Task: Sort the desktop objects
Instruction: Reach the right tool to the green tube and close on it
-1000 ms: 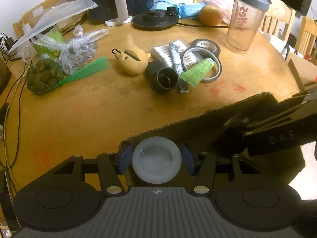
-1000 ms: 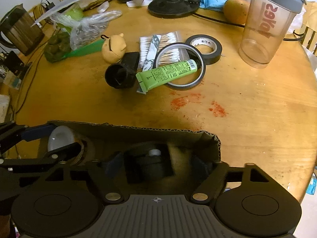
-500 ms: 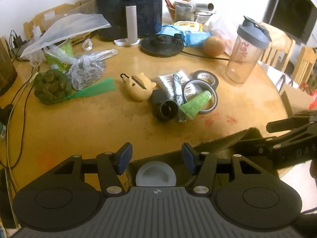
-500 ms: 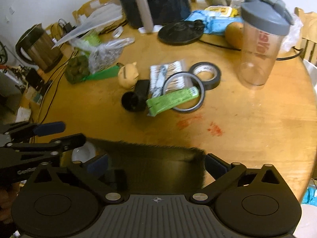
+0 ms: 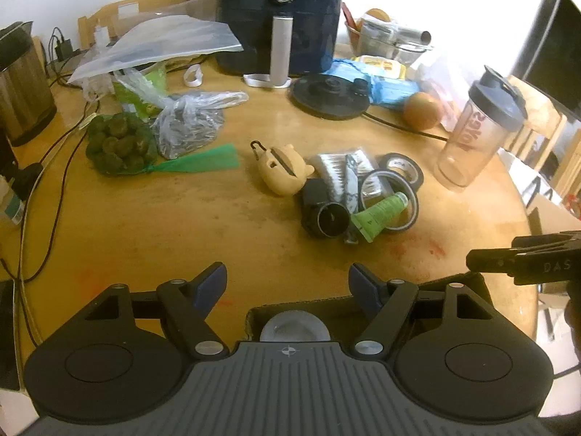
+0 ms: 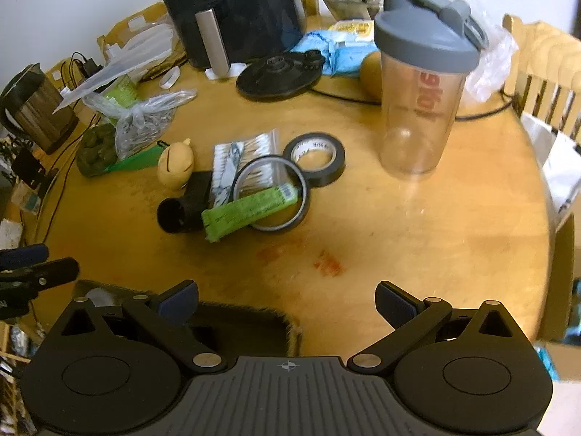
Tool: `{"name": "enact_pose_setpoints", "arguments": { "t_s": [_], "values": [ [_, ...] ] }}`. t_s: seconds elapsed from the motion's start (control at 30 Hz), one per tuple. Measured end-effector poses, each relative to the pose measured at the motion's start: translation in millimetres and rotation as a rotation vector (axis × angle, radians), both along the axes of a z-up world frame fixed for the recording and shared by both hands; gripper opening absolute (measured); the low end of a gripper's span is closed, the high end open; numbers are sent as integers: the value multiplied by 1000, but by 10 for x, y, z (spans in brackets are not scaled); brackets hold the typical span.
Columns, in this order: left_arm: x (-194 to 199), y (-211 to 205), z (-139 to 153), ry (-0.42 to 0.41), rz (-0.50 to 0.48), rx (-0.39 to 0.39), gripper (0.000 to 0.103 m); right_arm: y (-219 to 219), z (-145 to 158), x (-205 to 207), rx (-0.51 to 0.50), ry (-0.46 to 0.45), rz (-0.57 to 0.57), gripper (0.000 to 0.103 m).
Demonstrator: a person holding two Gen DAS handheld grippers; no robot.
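Observation:
A dark cardboard box (image 5: 326, 309) sits at the table's near edge with a white round lid (image 5: 295, 328) inside; the box also shows in the right wrist view (image 6: 239, 321). My left gripper (image 5: 288, 285) is open and empty above it. My right gripper (image 6: 287, 299) is open and empty above the box's right end. In the table's middle lies a cluster: green tube (image 6: 250, 209), thin tape ring (image 6: 270, 194), black tape roll (image 6: 314, 158), cotton swab pack (image 6: 245, 158), black cylinder (image 6: 181, 209), yellow bear case (image 6: 176, 167).
A clear shaker bottle (image 6: 423, 94) stands at the right. An air fryer (image 5: 281, 14), a black round base (image 5: 330, 96), an orange (image 5: 423, 110), plastic bags (image 5: 185, 121) and a green net bag (image 5: 116, 143) line the back and left. A kettle (image 5: 21, 83) stands far left.
Both grippers have opened and lifted back from the box. The left let go of the white lid, which now lies in the box; the dark object from the right gripper is out of sight.

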State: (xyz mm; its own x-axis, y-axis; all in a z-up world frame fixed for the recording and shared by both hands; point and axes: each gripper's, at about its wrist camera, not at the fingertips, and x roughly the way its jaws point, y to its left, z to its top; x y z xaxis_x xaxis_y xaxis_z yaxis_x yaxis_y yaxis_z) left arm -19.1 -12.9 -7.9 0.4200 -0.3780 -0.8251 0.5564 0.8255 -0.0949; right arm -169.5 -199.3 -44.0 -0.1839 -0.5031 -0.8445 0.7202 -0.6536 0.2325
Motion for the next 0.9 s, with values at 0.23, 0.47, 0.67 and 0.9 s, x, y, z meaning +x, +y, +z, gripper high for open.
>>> {"name": "enact_pose_setpoints", "arguments": {
  "t_s": [0.23,0.47,0.67,0.9],
  "values": [
    [-24,-7,-33,5,32,14,74,-43,19,-196,-16,41,37,103],
    [-89,-27,-3,-2,59,24,74,-103,-19,-354,-49,33,77,102],
    [-121,-46,16,8,79,33,74,-221,-56,-394,-68,40,156,101],
    [-155,-49,42,15,108,44,74,-412,-139,-426,-70,38,261,93]
  ]
}}
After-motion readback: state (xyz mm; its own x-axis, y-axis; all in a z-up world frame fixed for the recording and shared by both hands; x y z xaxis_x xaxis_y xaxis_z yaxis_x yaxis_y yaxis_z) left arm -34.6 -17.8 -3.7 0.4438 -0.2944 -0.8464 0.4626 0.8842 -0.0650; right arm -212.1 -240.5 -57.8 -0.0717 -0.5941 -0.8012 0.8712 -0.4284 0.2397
